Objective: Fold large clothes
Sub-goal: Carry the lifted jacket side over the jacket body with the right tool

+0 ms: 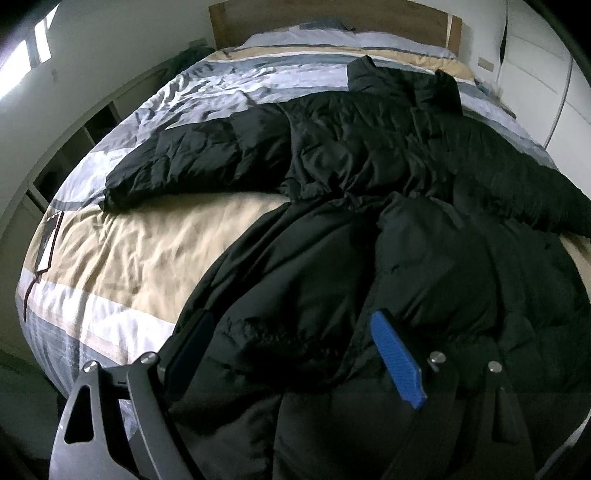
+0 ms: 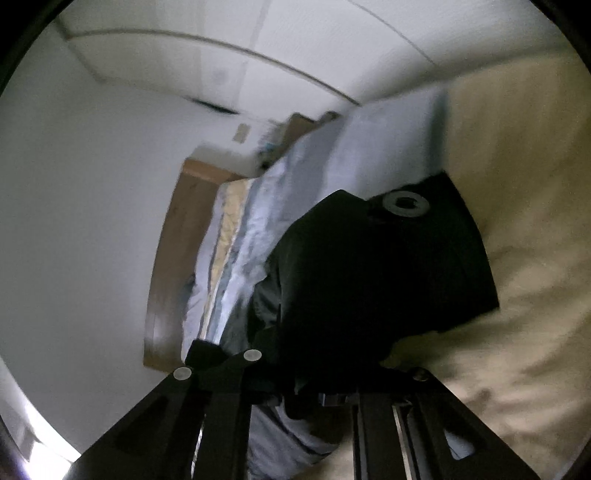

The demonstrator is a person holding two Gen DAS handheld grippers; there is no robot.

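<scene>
From the left wrist view, a black puffer coat [image 1: 369, 192] lies spread across the striped duvet [image 1: 122, 258] of a bed, collar end toward the wooden headboard [image 1: 332, 22], one sleeve [image 1: 184, 162] flung out toward the left and the other trailing off to the right, so the garment is laid out flat enough for folding to begin but is still bunched at the middle. The left gripper [image 1: 295, 347] hangs over the coat's near hem with its jaws wide apart, one blue pad [image 1: 397, 362] showing on the right finger, the padded fabric bulging up between the fingers without being pinched; it looks poised to take the hem rather than holding it. A dark-edged card or tablet [image 1: 50, 240] lies near the left edge of the bed, well apart from the coat, and white wardrobe doors [image 1: 546, 81] stand beyond the right side (neither is likely to hinder a fold). In the right wrist view, tilted and blurred, the right gripper [image 2: 317, 395] is closed on a flap of the black coat [image 2: 369, 277], its fingertips hidden under the cloth; the flap bears a round metal snap [image 2: 404, 203] and is raised off the beige bedding [image 2: 517, 258], probably so this edge can be carried over. White wall and the headboard [image 2: 162, 258] fill the rest.
</scene>
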